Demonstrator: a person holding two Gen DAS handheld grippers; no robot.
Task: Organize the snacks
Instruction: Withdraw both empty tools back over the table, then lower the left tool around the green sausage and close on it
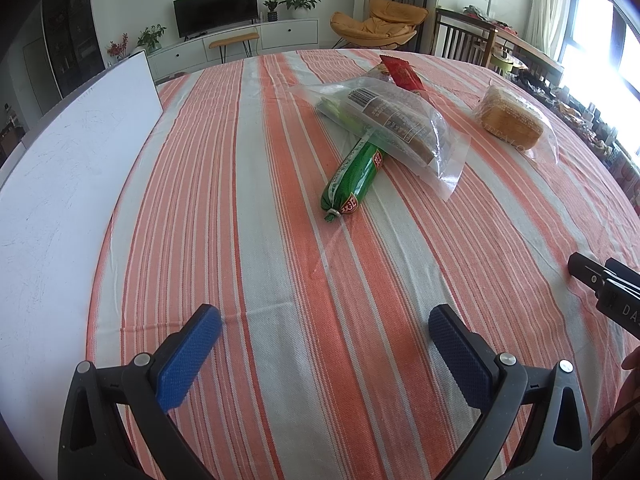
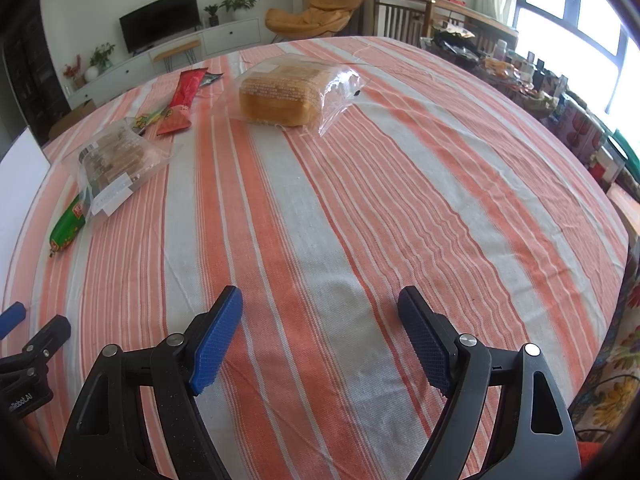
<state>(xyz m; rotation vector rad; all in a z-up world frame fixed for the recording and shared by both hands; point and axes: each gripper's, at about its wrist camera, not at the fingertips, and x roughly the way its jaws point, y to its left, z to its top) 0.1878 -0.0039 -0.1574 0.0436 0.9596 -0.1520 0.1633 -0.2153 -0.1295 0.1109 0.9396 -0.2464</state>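
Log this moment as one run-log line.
left gripper: open, empty | right gripper: open, empty | green sausage: partly under brown bread bag | snacks: untouched

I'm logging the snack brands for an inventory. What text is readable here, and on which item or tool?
"DA", cut off by the frame edge: black right gripper body.
"mRobot.AI", start cut off: black left gripper body.
Green sausage tube: red logo, unreadable.
Clear bag of brown slices: barcode label too small.
Clear bag of golden bread: print blurred.
Red wrapper: unreadable.

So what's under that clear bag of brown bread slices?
A green plastic-wrapped sausage lies under the clear bag of brown bread slices; its near end pokes out, its far end is covered.
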